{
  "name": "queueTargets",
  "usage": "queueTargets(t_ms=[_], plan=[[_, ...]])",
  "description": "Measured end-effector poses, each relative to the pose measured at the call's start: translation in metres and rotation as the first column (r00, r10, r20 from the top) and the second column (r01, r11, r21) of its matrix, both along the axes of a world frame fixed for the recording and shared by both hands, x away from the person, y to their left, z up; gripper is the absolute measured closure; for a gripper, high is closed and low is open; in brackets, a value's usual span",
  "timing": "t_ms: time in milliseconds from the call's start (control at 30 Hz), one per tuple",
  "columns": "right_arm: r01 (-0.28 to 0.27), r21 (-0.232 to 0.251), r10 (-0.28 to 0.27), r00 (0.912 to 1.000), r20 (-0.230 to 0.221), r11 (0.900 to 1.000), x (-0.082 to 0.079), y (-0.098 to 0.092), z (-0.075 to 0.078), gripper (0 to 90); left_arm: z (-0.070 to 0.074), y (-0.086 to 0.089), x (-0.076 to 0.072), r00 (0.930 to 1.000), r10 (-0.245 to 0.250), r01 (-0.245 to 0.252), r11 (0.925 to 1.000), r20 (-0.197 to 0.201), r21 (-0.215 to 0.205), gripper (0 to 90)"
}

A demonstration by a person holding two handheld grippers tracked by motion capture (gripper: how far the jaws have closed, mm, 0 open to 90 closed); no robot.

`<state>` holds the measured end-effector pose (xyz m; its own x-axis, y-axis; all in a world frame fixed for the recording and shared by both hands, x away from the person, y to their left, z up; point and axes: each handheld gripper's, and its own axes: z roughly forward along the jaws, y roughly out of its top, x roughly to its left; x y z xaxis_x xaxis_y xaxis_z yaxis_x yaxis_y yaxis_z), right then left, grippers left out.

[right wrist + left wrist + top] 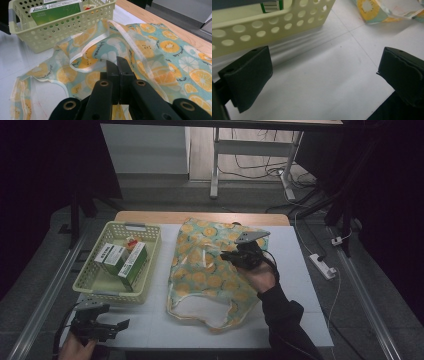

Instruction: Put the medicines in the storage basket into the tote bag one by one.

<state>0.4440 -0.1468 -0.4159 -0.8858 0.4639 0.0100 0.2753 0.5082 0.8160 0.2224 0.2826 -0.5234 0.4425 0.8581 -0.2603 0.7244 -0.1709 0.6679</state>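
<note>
Fruit-print bag (pixel 210 270) flat on desk (pixel 300 285) beside basket (pixel 100 285), boxes (pixel 122 260) not yet moved out. Right tool (pixel 235 256) over bag, jaws closed, apparently empty. Left tool (pixel 117 326) open, idle near basket. Packing seemingly unstarted.

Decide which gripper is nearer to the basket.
Left. The left gripper sits just below the basket; the right gripper is farther right, over the bag.
</note>
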Motion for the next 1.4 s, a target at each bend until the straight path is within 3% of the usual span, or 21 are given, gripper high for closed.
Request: queueTargets(t_ms=[433,767,1033,1400], plan=[[0.005,0.003,-0.005,1.0000,-0.001,1.000,0.002,-0.003,0.000,89.4,0.007,0.001,-0.001,0.9997,-0.009,0.009,0.9999,0.023,-0.011,0.0],[0.004,-0.004,-0.004,1.0000,0.000,1.000,0.002,-0.002,-0.001,89.4,0.017,0.001,-0.002,0.9974,-0.041,0.042,0.9987,0.059,-0.027,0.0],[0.003,-0.002,-0.003,1.0000,-0.001,1.000,0.003,-0.003,-0.001,89.4,0.031,0.001,0.000,0.9931,-0.059,0.061,0.9980,0.102,-0.016,0.0],[-0.001,-0.010,0.001,1.0000,-0.005,1.000,0.003,-0.002,-0.003,89.4,0.047,0.005,0.005,0.9907,-0.031,0.031,0.9995,0.132,0.003,0.0]])
